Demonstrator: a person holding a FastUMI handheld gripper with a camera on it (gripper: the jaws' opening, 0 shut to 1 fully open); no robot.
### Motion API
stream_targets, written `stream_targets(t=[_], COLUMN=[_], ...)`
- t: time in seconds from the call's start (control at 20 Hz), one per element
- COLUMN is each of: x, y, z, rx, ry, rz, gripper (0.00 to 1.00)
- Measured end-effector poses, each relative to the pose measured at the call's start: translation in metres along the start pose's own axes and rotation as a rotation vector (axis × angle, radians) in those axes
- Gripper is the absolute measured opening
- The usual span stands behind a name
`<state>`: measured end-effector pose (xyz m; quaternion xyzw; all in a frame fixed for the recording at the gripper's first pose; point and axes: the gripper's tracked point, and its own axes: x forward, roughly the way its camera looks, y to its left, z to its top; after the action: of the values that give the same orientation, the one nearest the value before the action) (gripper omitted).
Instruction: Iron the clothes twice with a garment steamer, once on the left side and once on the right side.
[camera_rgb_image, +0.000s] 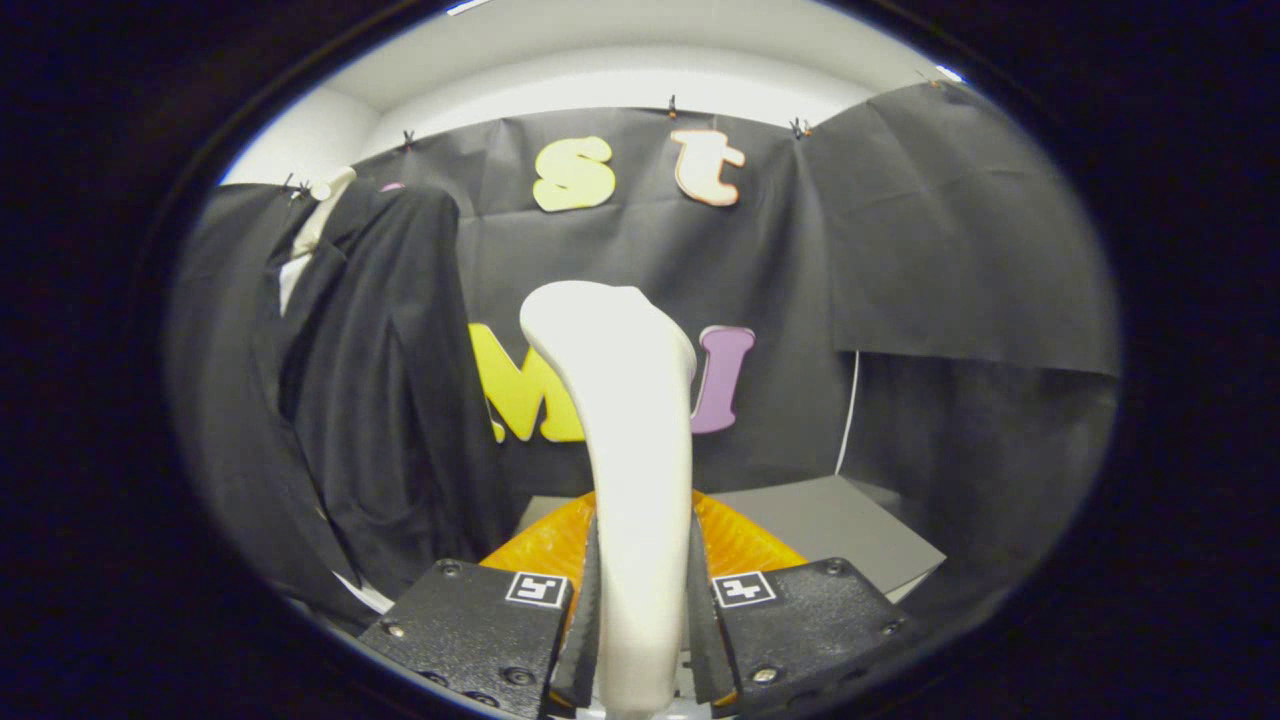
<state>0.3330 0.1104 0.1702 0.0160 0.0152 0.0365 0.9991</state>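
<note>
Nearest to us, the tongs (640, 610) are closed on the handle of the garment steamer (625, 430), both fingers (585, 620) pressing against its pale stem from either side, so we have it firmly in hand. The steamer rises upright from between the fingers, its broader head tipped slightly away from us toward the booth's wall. Just behind the stem, low down, sits an orange ribbed base (740, 545), and beyond it a grey table (850, 530).

The clothes, a dark jacket (380, 400) on a pale hanger (325, 200), hang well to the left of the steamer and beyond the fingers, not yet touched by the head.

We judge that we are at the carry: the steamer is gripped and must now be brought across to the garment. To do this well, we should keep the grip square so the stem does not twist between the fingers, swing left, and turn the head so its flat face meets the cloth. We would start high on one front panel, draw down in one steady stroke with light contact, then repeat on the other panel. The cloth hangs loose and will likely shift away under pressure, so a gentle press matters. Whether a cord trails from the steamer we cannot tell, so we should move without jerks.
</note>
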Motion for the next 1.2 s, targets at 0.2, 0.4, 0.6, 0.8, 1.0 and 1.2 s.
stream_targets(t=[0.2,0.4,0.6,0.8,1.0,1.2], x=[-0.021,-0.032,-0.032,-0.024,-0.012,0.007], y=[0.065,0.128,0.175,0.217,0.25,0.267], z=[0.043,0.084,0.116,0.141,0.15,0.136], rx=[0.008,0.006,0.004,-0.015,-0.063,-0.105], ry=[-0.08,-0.148,-0.187,-0.21,-0.218,-0.182], rz=[0.058,0.095,0.091,0.095,0.086,0.056], gripper=[0.4,0.39,0.39,0.39,0.39,0.39])
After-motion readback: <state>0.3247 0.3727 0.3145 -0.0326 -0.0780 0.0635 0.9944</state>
